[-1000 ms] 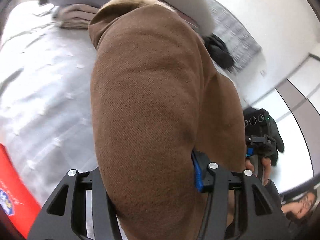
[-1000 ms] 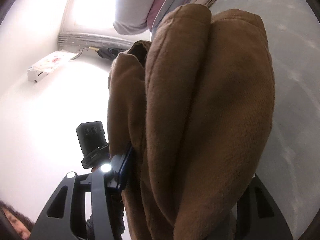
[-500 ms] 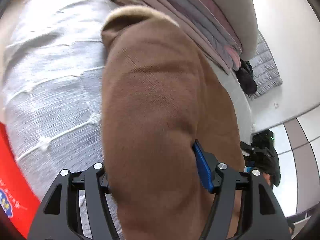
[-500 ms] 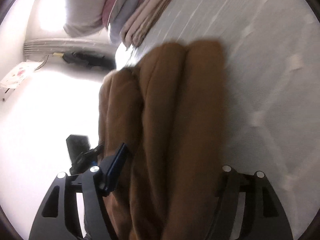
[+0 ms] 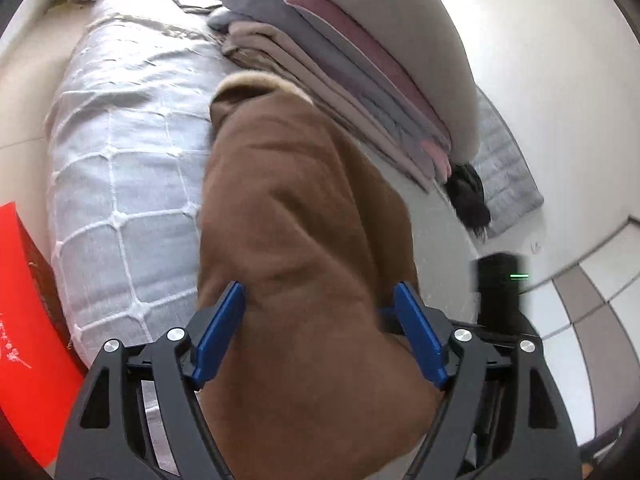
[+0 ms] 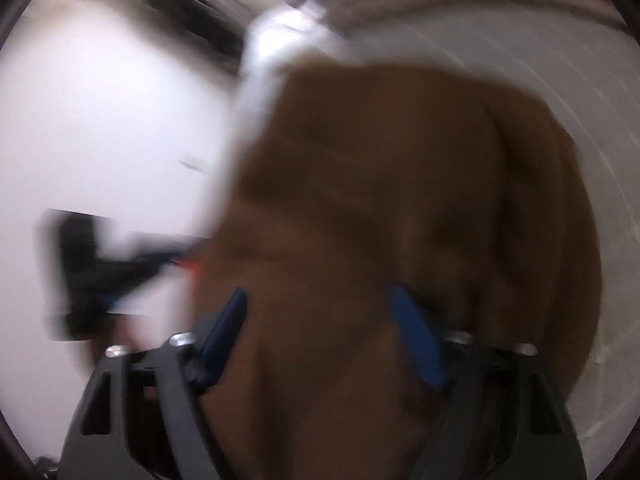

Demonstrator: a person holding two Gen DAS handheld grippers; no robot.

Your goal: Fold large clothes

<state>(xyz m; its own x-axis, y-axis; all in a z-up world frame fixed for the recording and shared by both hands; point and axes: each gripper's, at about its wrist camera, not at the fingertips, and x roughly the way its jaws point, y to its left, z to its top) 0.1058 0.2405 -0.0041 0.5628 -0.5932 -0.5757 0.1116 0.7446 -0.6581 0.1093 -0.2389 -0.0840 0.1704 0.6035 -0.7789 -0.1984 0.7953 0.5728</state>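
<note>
Closest in the left wrist view, the left gripper (image 5: 322, 332) has its tongs wide; its jaws have just been opening, and the blue pads (image 5: 222, 330) stand on either side of a thick bundle of brown garment (image 5: 296, 220) that fills the gap between them. The right wrist view is badly smeared, but the right gripper (image 6: 322, 332) also shows its tongs well apart, with the same brown garment (image 6: 400, 180) bulging up between the pads (image 6: 416, 336); its jaws have just been closing, and whether the pads press on the cloth cannot be told through the blur. From both grippers the garment stretches away as a long folded roll over the bed cover (image 5: 120, 160), a pale grey spread crossed by white stitched lines. Its far end, edged with a lighter fuzzy trim, reaches the foot of a stack of folded clothes (image 5: 360, 60) in grey, beige and dusty pink that sits on the bed. A red box (image 5: 24, 320) stands at the near left beside the bed. Past the stack, on the pale floor, lie a black furry item (image 5: 468, 196) and a grey quilted mat (image 5: 508, 172).
</note>
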